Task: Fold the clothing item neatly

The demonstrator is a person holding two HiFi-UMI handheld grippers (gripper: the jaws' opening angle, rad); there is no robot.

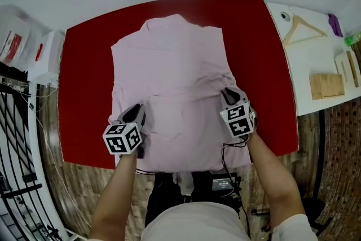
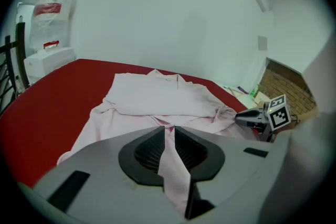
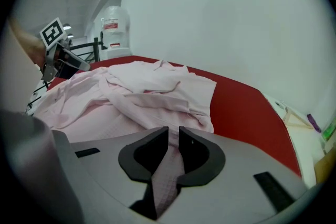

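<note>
clamped on the shirt with left gripper and right gripper; could fold crooked from uneven pulling.

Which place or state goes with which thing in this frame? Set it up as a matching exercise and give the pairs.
Things:
1. pale pink fabric shirt
2. wooden clothes hanger
3. left gripper

Places or states:
A. lying on the white side table
B. shut on a fold of cloth
C. spread on the red table

Pairs: 1-C, 2-A, 3-B.
</note>
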